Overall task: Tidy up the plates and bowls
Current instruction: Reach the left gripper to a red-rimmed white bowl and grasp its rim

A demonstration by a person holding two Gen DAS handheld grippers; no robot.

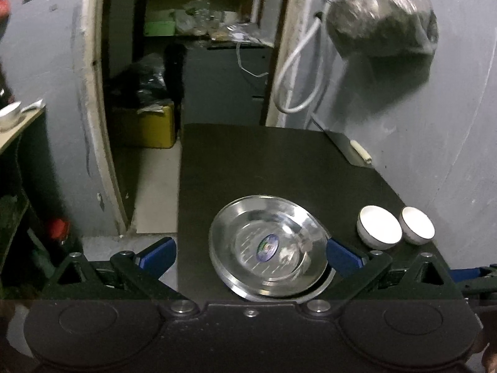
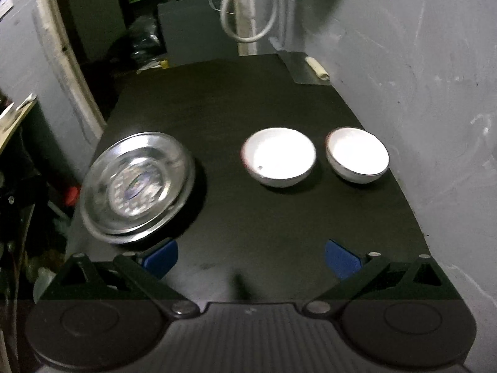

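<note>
Two steel plates [image 1: 268,247] stacked — between open left gripper [image 1: 251,253] fingers.

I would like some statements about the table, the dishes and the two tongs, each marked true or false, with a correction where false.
1. Two white bowls stand side by side on the black table. True.
2. The bowls are stacked one inside the other. False: they stand apart, each on the table.
3. The steel plates lie to the left of the bowls. True.
4. The right tongs are shut on a bowl. False: they are open and hold nothing.
5. The left tongs are open, with the steel plates between their blue fingers. True.
</note>
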